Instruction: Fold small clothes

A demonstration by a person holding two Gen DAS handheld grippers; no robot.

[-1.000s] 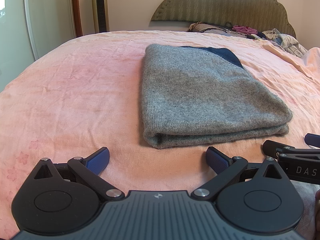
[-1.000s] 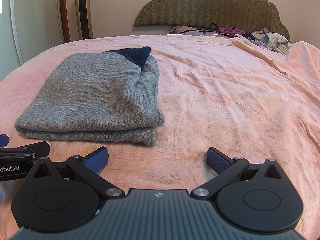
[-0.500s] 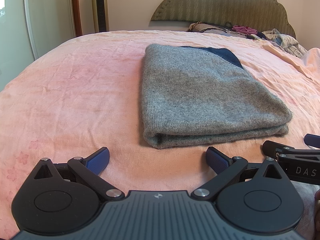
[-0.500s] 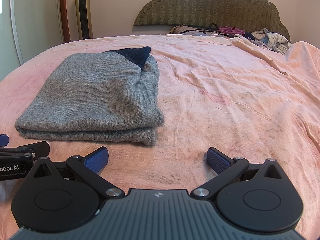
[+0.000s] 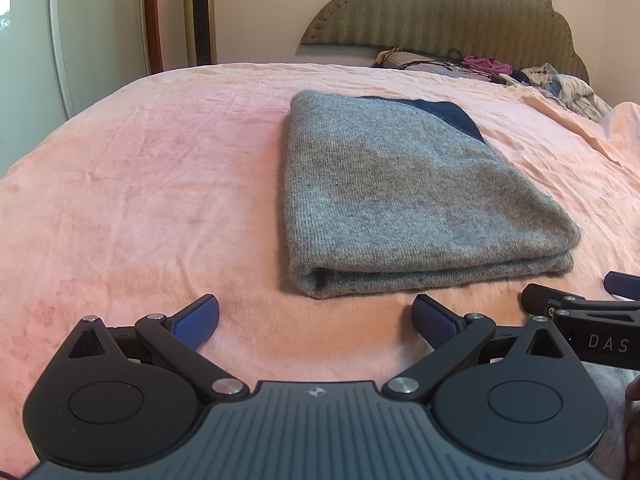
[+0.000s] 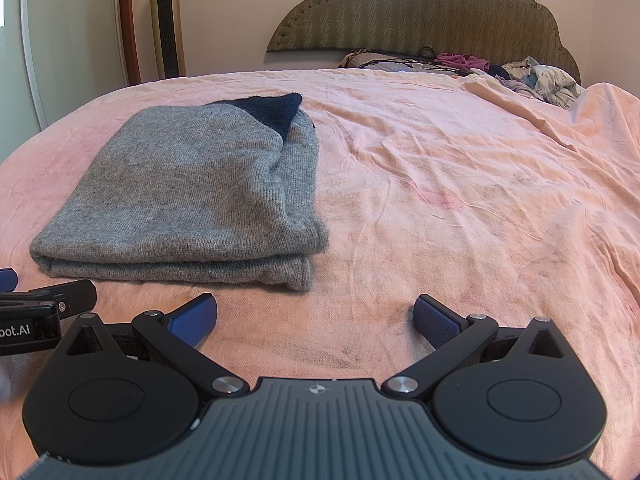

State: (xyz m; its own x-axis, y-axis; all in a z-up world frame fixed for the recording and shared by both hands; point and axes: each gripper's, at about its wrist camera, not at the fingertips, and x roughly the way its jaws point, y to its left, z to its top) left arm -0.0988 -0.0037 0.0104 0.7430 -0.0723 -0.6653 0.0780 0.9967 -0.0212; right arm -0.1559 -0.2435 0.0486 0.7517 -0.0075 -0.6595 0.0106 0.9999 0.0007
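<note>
closest to me the left gripper (image 5: 316, 318) and the right gripper (image 6: 316, 316) hover side by side just above the pink sheet (image 5: 140, 200), both sets of tongs spread wide and holding nothing, which i take to mean they have let go and are backed off from the work. just past their tips the grey sweater (image 5: 400, 200) lies flat in a neat stack of layers, a dark blue patch showing at its far end, so the fold looks finished. far off by the headboard (image 6: 420, 8) a heap of loose clothes (image 6: 532, 76) sits, perhaps next in line.
</note>
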